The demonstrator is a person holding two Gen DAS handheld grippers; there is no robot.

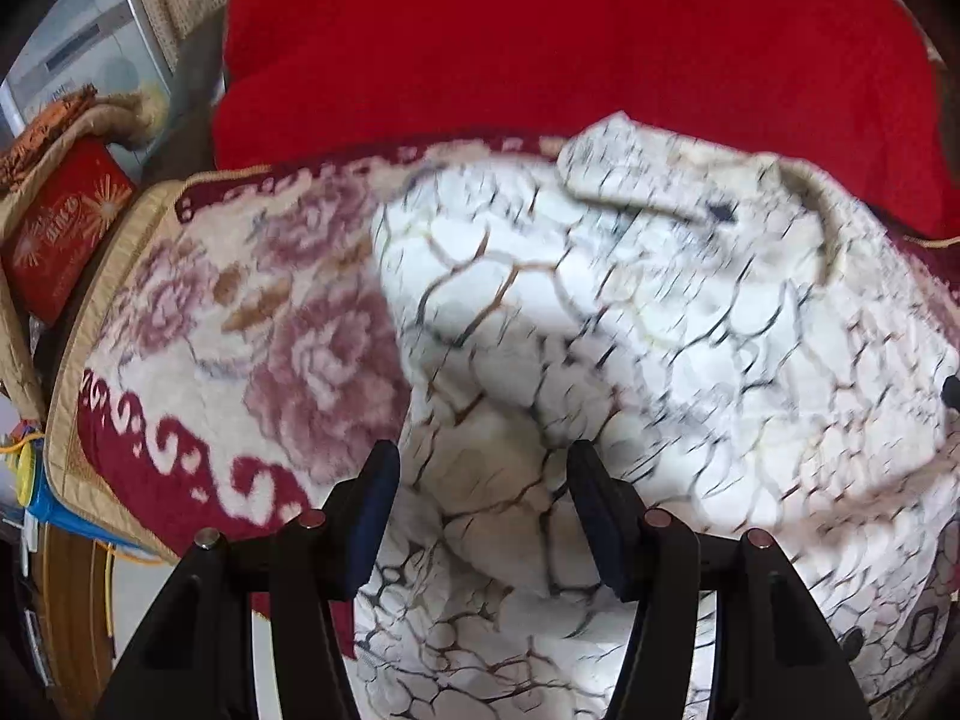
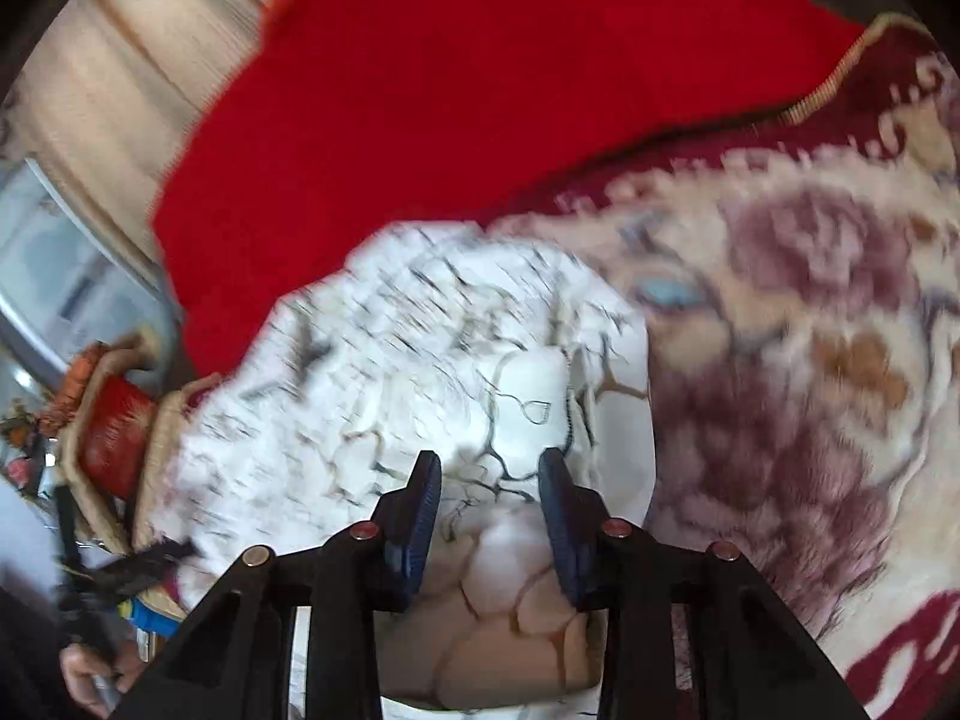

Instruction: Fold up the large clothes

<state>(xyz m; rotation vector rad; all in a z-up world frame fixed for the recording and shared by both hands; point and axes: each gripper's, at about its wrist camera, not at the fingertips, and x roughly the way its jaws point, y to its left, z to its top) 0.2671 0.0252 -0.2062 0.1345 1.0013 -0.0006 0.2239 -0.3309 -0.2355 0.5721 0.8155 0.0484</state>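
Garment (image 1: pixel 630 324) bunched on floral blanket (image 1: pixel 240 324), before red cloth (image 1: pixel 540 60). Soft, thick, likely limp and bulky; best pinched at an edge or collar. Left gripper (image 1: pixel 483 516) and right gripper (image 2: pixel 489 507) both parted, fabric between, grip unclear.

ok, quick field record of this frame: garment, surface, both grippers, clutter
garment: white fleece garment with a dark crackle pattern, bunched, not yet folded flat
surface: floral blanket with a maroon border; red blanket behind it
left gripper: jaws apart, fleece between them, pads not visibly pressing
right gripper: jaws apart over a fold of the garment, grip cannot be confirmed
clutter: red box off the blanket's edge
image quality: motion blur in both views
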